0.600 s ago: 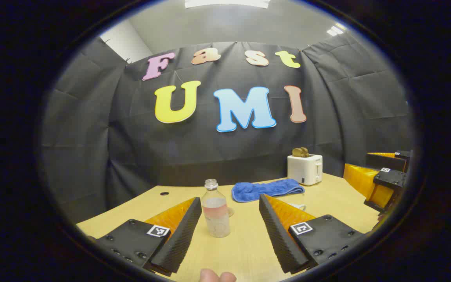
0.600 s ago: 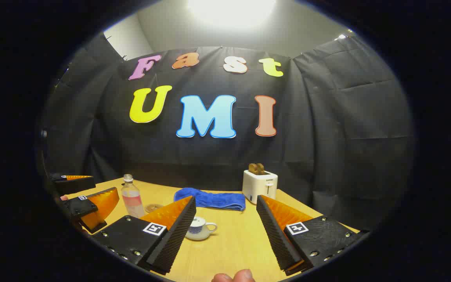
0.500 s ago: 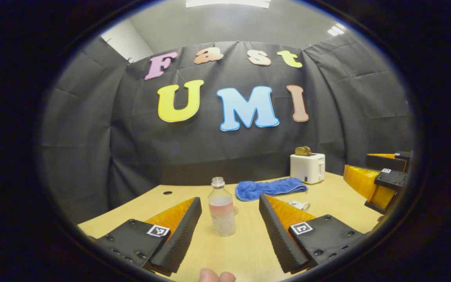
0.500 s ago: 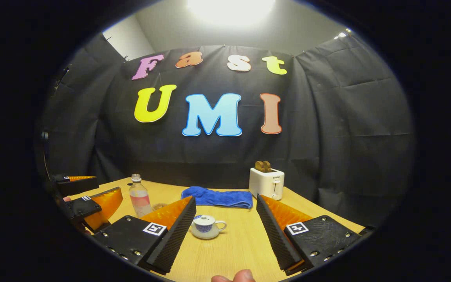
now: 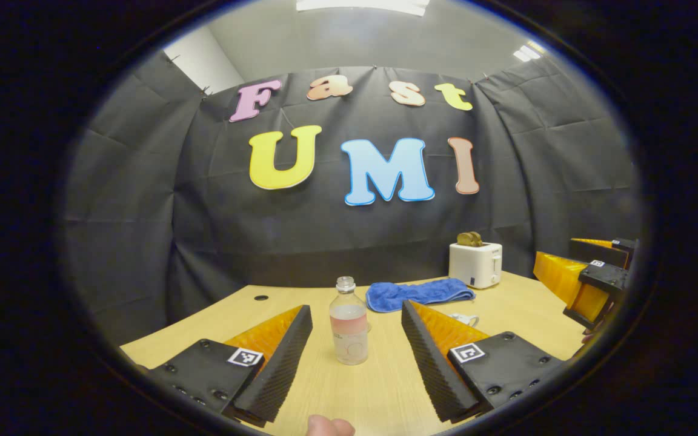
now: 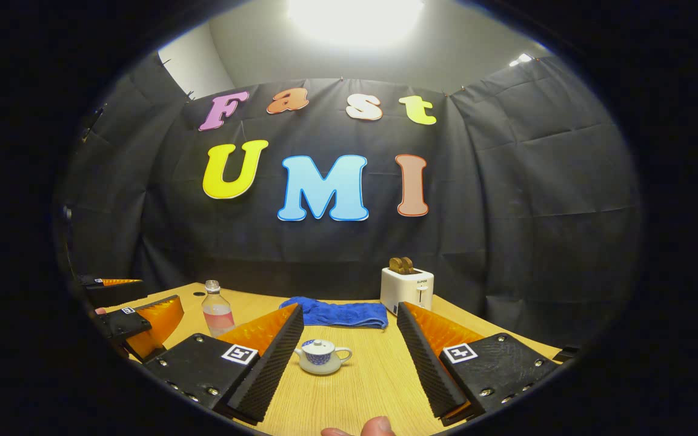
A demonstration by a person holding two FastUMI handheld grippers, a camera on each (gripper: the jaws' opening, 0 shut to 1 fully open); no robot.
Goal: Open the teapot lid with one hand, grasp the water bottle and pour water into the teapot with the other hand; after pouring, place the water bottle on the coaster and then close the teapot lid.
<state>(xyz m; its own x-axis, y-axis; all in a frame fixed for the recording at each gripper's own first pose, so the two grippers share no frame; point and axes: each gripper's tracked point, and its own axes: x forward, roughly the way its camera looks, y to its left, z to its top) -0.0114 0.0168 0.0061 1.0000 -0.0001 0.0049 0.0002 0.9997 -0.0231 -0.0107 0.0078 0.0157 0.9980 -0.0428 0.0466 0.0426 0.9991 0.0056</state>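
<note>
We see the left gripper (image 5: 356, 357) spread wide, framing the uncapped clear plastic water bottle (image 5: 349, 330) upright on the pale wooden bench (image 5: 379, 393), the right gripper (image 6: 349, 357) likewise released before the lidded white-and-blue ceramic teapot (image 6: 322, 356)

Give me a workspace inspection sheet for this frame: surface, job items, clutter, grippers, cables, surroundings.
Surface: light wooden table, small dark hole near its far left edge.
Job's things: water bottle upright, uncapped, partly filled; teapot upright, lid on; coaster mostly hidden behind the bottle.
Clutter: blue towel lying crumpled; white toaster with bread in its slots.
Grippers: left gripper open, jaws either side of the bottle, not touching; right gripper open, teapot ahead between its jaws.
Cables: nothing seen.
Surroundings: black cloth wall, ceiling light overhead.
</note>
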